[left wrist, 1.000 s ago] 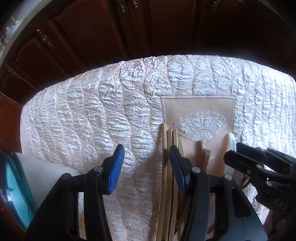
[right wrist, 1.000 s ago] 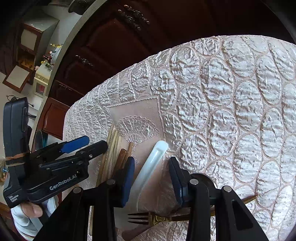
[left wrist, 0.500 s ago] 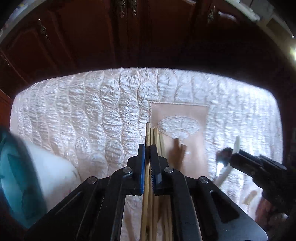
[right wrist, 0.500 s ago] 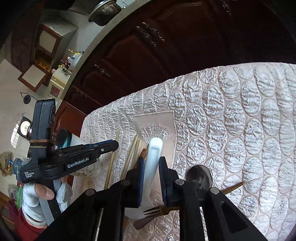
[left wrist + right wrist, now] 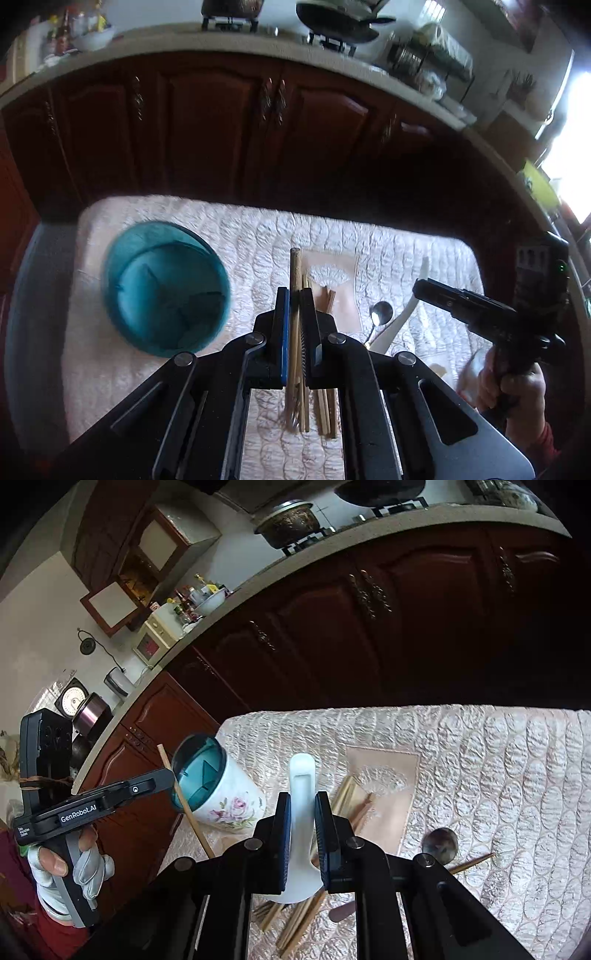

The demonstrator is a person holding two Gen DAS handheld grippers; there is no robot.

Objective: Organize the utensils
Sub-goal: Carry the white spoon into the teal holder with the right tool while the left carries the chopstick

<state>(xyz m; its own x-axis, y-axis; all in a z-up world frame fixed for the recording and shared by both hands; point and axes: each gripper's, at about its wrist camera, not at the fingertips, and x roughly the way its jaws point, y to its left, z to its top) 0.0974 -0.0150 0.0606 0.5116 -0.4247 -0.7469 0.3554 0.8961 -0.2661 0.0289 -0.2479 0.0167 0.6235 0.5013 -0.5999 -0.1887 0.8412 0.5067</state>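
My left gripper is shut on a wooden chopstick and holds it above the table; the gripper and its chopstick also show in the right wrist view. My right gripper is shut on a white ceramic spoon, lifted off the cloth; it shows in the left wrist view too. A white floral cup with a teal inside stands at the left, also in the right wrist view. More chopsticks lie below on the cloth.
A metal spoon with a gold handle lies on the quilted tablecloth at the right. A beige fan-embroidered napkin lies in the middle. Dark wooden cabinets stand behind the table.
Both grippers closed, the left on a chopstick, the right on the white spoon, and both rose well above the table. The cup has come into view.
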